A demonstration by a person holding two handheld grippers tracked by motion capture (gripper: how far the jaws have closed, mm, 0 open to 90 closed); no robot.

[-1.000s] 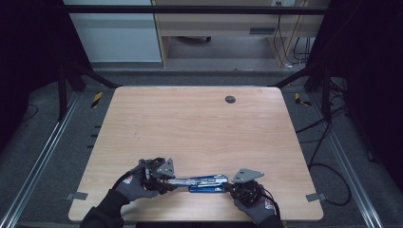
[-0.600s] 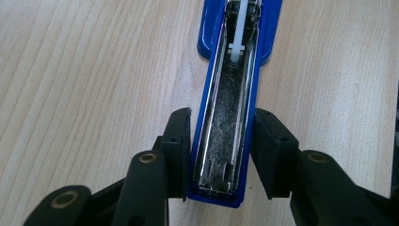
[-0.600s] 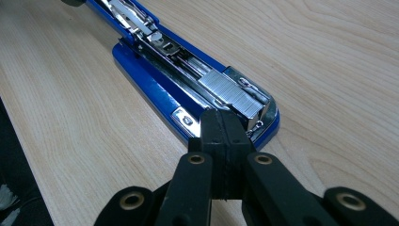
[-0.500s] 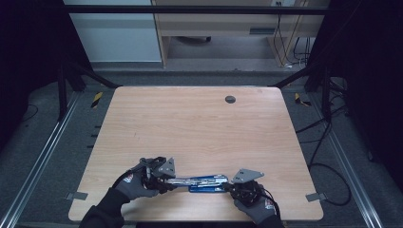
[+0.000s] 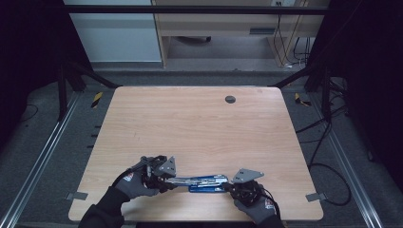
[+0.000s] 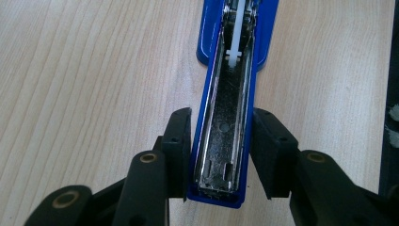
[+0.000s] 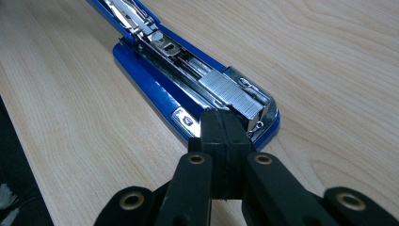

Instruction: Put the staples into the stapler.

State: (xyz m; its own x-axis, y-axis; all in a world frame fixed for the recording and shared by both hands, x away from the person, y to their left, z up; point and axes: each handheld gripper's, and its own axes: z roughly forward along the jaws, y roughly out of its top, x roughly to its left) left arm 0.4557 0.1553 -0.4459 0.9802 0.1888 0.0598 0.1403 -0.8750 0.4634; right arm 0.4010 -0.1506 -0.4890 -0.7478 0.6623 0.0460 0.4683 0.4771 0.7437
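Note:
A blue stapler (image 5: 204,181) lies swung wide open near the front edge of the wooden table (image 5: 199,128). My left gripper (image 5: 172,179) comes in from the left. In the left gripper view my left gripper (image 6: 221,150) has both pads against the sides of the stapler's (image 6: 226,103) blue top arm, whose metal channel faces up. From the right, my right gripper (image 5: 229,186) meets the other end. In the right gripper view my right gripper (image 7: 221,125) is shut, its tip at the strip of staples (image 7: 230,96) in the magazine of the stapler (image 7: 150,80).
A dark round grommet (image 5: 230,99) sits in the far part of the table. Metal frame rails (image 5: 45,156) run along both sides. Cables (image 5: 328,142) lie on the floor at the right. A cabinet stands beyond the far edge.

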